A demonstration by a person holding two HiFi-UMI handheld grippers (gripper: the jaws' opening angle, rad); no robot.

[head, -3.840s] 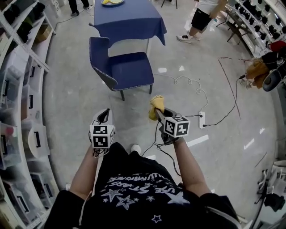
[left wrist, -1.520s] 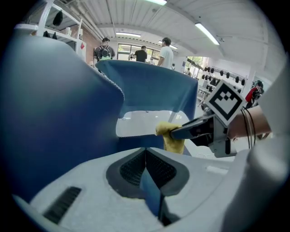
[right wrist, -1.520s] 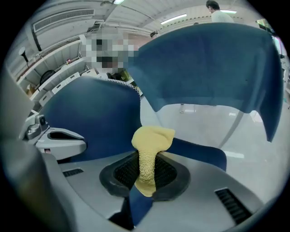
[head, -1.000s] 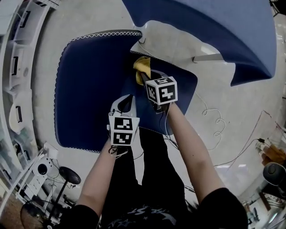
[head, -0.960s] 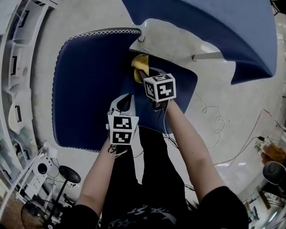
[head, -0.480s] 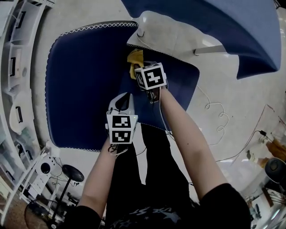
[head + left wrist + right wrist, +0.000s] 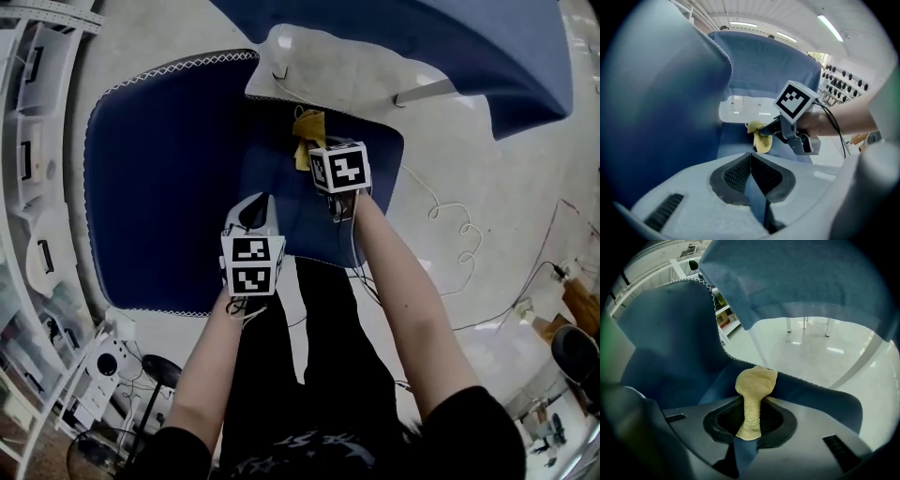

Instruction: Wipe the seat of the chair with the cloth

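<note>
Below my head camera, the chair's blue seat [image 7: 375, 183] lies ahead of both arms, with its backrest [image 7: 159, 178] spreading to the left. My right gripper [image 7: 315, 153] reaches out over the far part of the seat, and the yellow cloth [image 7: 307, 129] sticks out beyond its tips. My left gripper [image 7: 254, 214] hangs back over the near part of the seat, well apart from the cloth, so the right hand is the one placed to wipe.

In the left gripper view, my left gripper's [image 7: 751, 172] pads are pressed together with nothing between them. Ahead, the right gripper [image 7: 771, 131] holds the cloth [image 7: 761, 139], which droops toward the seat [image 7: 733, 146]. I cannot tell whether it touches.

In the right gripper view, my right gripper [image 7: 749, 422] pinches the cloth [image 7: 757, 380] as a narrow strip. Its long axis runs straight out along the jaws and ends in a bunched wad over the seat [image 7: 820, 399]. The backrest [image 7: 661, 348] rises to the left and a blue table cover [image 7: 797, 277] hangs above.

Half a second ago the wad sat close against the backrest. Now it lies farther out across the seat, and the left gripper keeps its idle place.
</note>
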